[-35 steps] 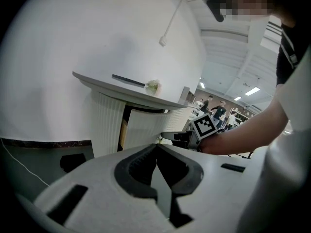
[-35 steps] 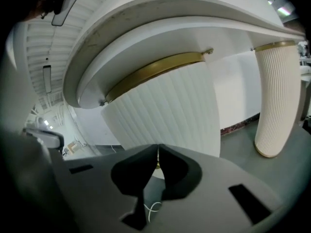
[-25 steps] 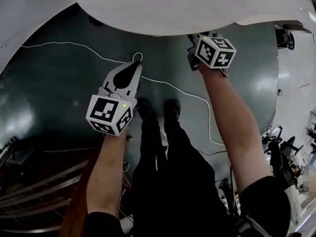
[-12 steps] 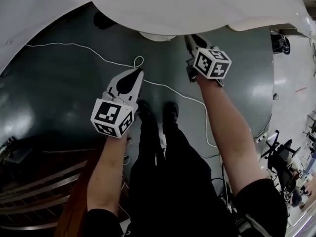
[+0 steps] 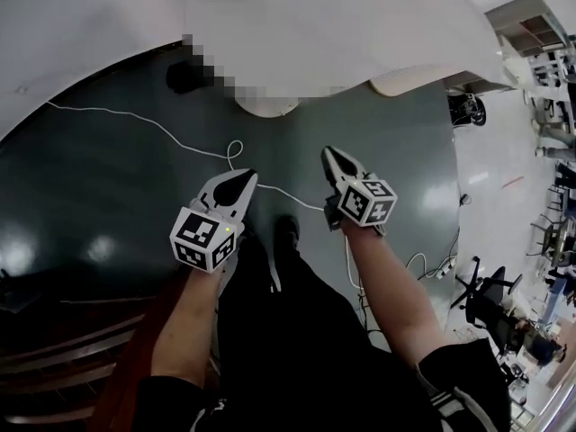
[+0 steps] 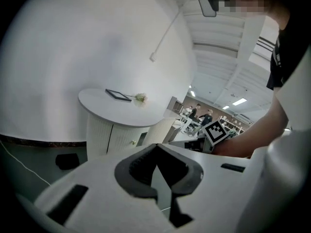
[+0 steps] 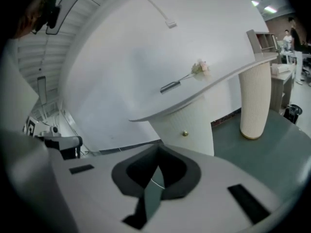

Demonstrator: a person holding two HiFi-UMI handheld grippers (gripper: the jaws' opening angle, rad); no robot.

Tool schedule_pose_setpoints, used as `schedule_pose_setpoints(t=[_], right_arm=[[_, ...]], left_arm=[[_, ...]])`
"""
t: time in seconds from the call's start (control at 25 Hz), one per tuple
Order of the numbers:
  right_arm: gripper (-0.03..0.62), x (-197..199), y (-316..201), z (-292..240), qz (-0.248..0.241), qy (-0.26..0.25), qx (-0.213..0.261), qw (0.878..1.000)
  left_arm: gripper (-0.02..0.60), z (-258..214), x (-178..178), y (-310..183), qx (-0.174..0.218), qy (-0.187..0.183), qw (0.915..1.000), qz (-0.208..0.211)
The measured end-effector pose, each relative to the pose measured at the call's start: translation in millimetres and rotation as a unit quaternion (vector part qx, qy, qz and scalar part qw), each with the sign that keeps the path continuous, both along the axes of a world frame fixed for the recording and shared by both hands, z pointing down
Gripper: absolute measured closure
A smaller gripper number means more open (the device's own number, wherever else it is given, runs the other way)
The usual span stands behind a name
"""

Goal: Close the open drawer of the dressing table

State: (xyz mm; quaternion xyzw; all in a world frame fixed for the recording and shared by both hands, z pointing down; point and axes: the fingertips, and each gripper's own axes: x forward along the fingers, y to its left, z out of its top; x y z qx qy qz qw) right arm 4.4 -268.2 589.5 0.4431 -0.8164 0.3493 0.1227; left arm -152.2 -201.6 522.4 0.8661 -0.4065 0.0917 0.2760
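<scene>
The white dressing table [image 5: 360,34] fills the top of the head view. Its ribbed cabinet front [image 7: 187,123] carries a small brass knob [image 7: 184,133], and no drawer stands out from it in either gripper view. On the round top [image 6: 104,103] lie a dark flat frame [image 6: 118,94] and a pale flower [image 6: 140,98]. My left gripper [image 5: 245,176] and right gripper [image 5: 328,151] hang over the floor, well short of the table. Both are shut and hold nothing. The left gripper's fingertips meet in its own view, as do the right gripper's fingertips.
A thin white cable [image 5: 135,115] loops across the dark green floor [image 5: 90,196]. A black object [image 5: 184,76] sits by the table's base. A ribbed white leg [image 7: 254,101] stands at the right. Office chairs [image 5: 490,300] and desks lie farther right.
Both grippers have drawn back from the table's edge toward the person's body. The right one was up against the table front and now hangs over open floor.
</scene>
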Motion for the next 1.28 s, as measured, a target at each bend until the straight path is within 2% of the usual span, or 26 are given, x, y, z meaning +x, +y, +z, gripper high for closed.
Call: schedule_pose_setpoints(t=[0.16,0.28,0.36,0.44,0.56,0.68,0.76,0.96,1.04,1.16,1.28], right_arm=[[0.589,-17,28,-63,-0.022,0.003,0.015,1.000],[0.589,-25,40,-112,-0.037,0.016,0.046,0.998],[0.589,-17,40,-145,-0.037,0.027,0.075,0.996],[0.589,-1,35,-172,-0.024,0.032,0.102,0.994],[0.589,19,29,-203,-0.002,0.025,0.130,0.991],[0.589,26,30,-218,0.000,0.022,0.138,0.990],[0.589,25,32,-220,-0.009,0.021,0.136,0.990],[0.589,25,17,-235,-0.037,-0.001,0.144,0.989],[0.589,31,3,-240,-0.050,-0.015,0.150,0.987],[0.589,51,-18,-241,-0.083,-0.028,0.160,0.983],[0.589,85,-43,-238,-0.111,-0.025,0.162,0.980]], left_arm=[[0.575,-65,1,6,0.015,0.062,0.9976,0.025],[0.574,-118,-8,12,0.052,0.091,0.9932,0.052],[0.574,-144,-14,13,0.084,0.072,0.9922,0.057],[0.574,-161,-18,9,0.110,0.037,0.9918,0.054],[0.574,-174,-19,3,0.127,0.010,0.9908,0.046],[0.574,-185,-22,-3,0.131,0.022,0.9905,0.037],[0.574,-191,-22,-5,0.137,0.017,0.9896,0.039],[0.572,-210,-10,-14,0.183,-0.044,0.9812,0.041],[0.572,-212,2,-23,0.187,-0.055,0.9803,0.033],[0.572,-205,28,-42,0.172,-0.058,0.9833,0.016],[0.572,-205,53,-63,0.161,-0.058,0.9850,-0.025]])
